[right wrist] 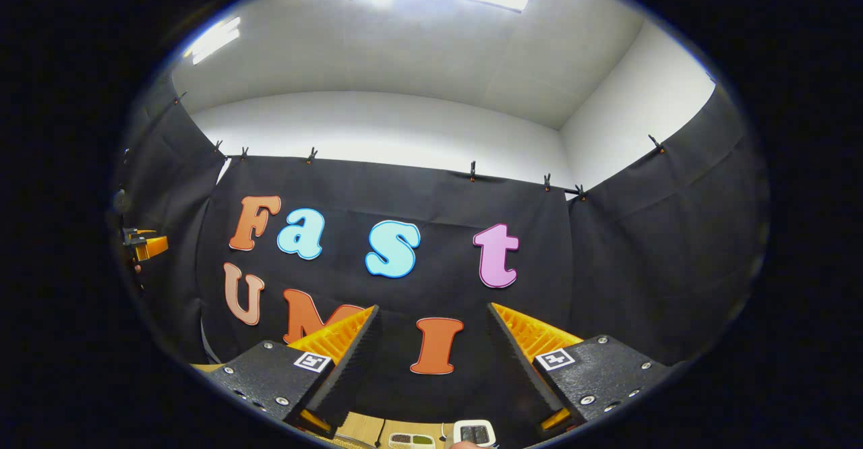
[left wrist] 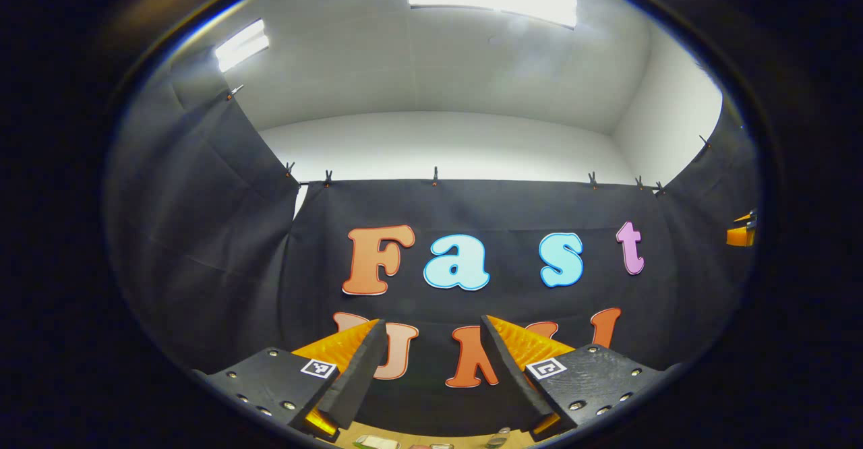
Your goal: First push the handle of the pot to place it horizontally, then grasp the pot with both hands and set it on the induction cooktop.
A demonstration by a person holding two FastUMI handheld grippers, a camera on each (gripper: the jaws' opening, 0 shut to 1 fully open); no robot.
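- We cannot place the pot or the induction cooktop; both cameras are tipped upward toward the booth's cloth wall and the ceiling.
- At the bottom edge of the left gripper view we see a thin strip of tabletop with a few small objects too cut off to identify.
- At the bottom edge of the right gripper view, a small white device and a small tray-like item lie on the tabletop; we cannot tell what they are.
- Our left tongs, at the bottom centre of the left gripper view, stand wide apart with nothing between them.
- Our right tongs, at the bottom centre of the right gripper view, are likewise spread wide and empty.
- Each view catches the other tool at mid-height near its edge, so we judge the two are held well apart.
- We judge the first step, pushing the handle to horizontal, is not yet begun.
- The next move calls for tilting both tools down to find the pot, then bringing one finger beside the handle.
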